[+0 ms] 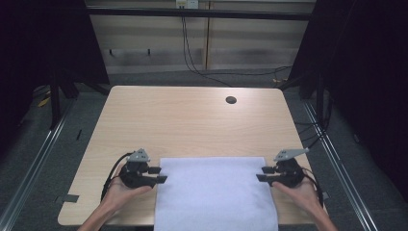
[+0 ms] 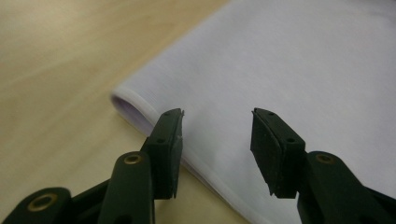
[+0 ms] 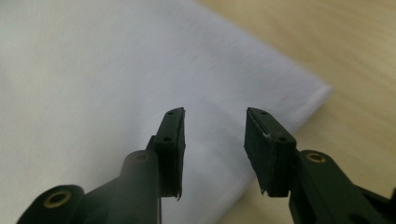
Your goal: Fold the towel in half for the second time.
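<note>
A white folded cloth [image 1: 214, 192] lies flat at the near middle of the wooden table [image 1: 192, 120], reaching over its front edge. My left gripper [image 1: 161, 174] hovers at the cloth's left side, jaws apart and empty; in the left gripper view the gripper [image 2: 217, 140] stands just above the cloth [image 2: 289, 70] near its rolled hem. My right gripper [image 1: 262, 173] is at the cloth's right side, also open with nothing between its pads; in the right gripper view the gripper [image 3: 215, 140] is over the cloth [image 3: 93, 84] by its corner.
A round cable hole [image 1: 231, 100] sits at the table's far right. Dark curtains flank both sides, with metal rails on the floor and cables hanging behind the table's far edge.
</note>
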The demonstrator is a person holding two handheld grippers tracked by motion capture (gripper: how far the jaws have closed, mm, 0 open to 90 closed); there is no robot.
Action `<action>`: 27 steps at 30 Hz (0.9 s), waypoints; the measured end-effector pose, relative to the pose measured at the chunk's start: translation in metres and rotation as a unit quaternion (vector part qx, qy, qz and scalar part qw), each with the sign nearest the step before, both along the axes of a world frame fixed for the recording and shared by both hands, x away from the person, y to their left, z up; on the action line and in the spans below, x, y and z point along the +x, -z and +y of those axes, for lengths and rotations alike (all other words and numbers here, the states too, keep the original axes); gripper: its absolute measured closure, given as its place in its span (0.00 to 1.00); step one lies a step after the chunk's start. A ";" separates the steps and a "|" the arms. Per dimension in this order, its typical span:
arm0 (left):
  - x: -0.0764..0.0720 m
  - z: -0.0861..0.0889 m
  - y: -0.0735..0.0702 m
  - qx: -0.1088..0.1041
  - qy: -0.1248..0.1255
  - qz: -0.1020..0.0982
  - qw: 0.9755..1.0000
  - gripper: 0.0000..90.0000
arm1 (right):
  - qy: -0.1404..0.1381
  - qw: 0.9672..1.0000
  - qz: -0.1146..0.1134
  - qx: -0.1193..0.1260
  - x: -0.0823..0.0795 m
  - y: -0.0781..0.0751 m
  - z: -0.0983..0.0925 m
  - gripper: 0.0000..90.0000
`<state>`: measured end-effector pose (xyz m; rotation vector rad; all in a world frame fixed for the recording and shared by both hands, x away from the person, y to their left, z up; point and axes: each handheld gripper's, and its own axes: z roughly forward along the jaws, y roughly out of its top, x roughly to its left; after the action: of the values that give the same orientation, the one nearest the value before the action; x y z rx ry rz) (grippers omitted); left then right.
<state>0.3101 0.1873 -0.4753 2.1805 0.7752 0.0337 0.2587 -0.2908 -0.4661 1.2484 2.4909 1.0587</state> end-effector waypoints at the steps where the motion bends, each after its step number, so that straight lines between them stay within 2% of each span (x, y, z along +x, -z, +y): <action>1: 0.007 -0.002 0.000 0.004 -0.006 -0.005 1.000 0.60 | 0.008 1.000 -0.004 -0.005 0.007 -0.002 -0.004 0.65; 5: 0.033 -0.010 -0.001 0.003 -0.016 -0.010 1.000 0.58 | 0.017 1.000 -0.017 -0.012 0.032 -0.002 -0.008 0.63; 7: 0.043 -0.010 0.001 -0.010 -0.028 -0.003 1.000 0.58 | 0.023 1.000 -0.006 -0.004 0.044 0.006 -0.009 0.63; 8: 0.046 -0.009 0.003 -0.014 -0.033 -0.001 0.999 0.58 | 0.028 1.000 0.000 -0.005 0.050 0.012 -0.011 0.63; 11: 0.046 -0.005 0.006 -0.009 -0.029 0.000 1.000 0.59 | 0.039 0.999 0.010 -0.011 0.060 0.026 -0.016 0.62; 12: 0.046 -0.004 0.007 -0.012 -0.028 0.002 1.000 0.57 | 0.036 0.999 0.008 -0.019 0.061 0.028 -0.017 0.62; 16: 0.047 0.003 0.013 -0.002 -0.030 0.006 1.000 0.54 | 0.024 1.000 -0.008 -0.010 0.061 0.028 -0.015 0.62; 17: 0.048 0.005 0.013 -0.002 -0.032 0.004 0.999 0.53 | 0.022 1.000 -0.006 -0.007 0.061 0.028 -0.014 0.62; 19: 0.050 0.010 0.012 -0.010 -0.039 0.004 0.999 0.52 | 0.020 1.000 -0.009 -0.007 0.063 0.032 -0.010 0.64; 22: 0.052 0.015 0.013 -0.024 -0.044 0.007 0.999 0.53 | 0.017 1.000 -0.010 -0.012 0.061 0.032 -0.010 0.69; 25: 0.054 0.011 0.019 -0.022 -0.038 0.009 0.999 0.52 | 0.010 1.000 -0.012 -0.016 0.058 0.032 -0.012 0.78; 26: 0.055 0.010 0.021 -0.017 -0.038 0.008 0.999 0.52 | 0.005 1.000 -0.008 -0.016 0.057 0.031 -0.011 0.83; 27: 0.055 0.008 0.023 -0.021 -0.030 0.014 0.999 0.52 | 0.000 1.000 -0.001 -0.009 0.057 0.031 -0.011 0.85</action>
<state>0.3655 0.1949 -0.4985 2.1211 0.8495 0.0169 0.3154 -0.3015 -0.4973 1.2419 2.4928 1.0337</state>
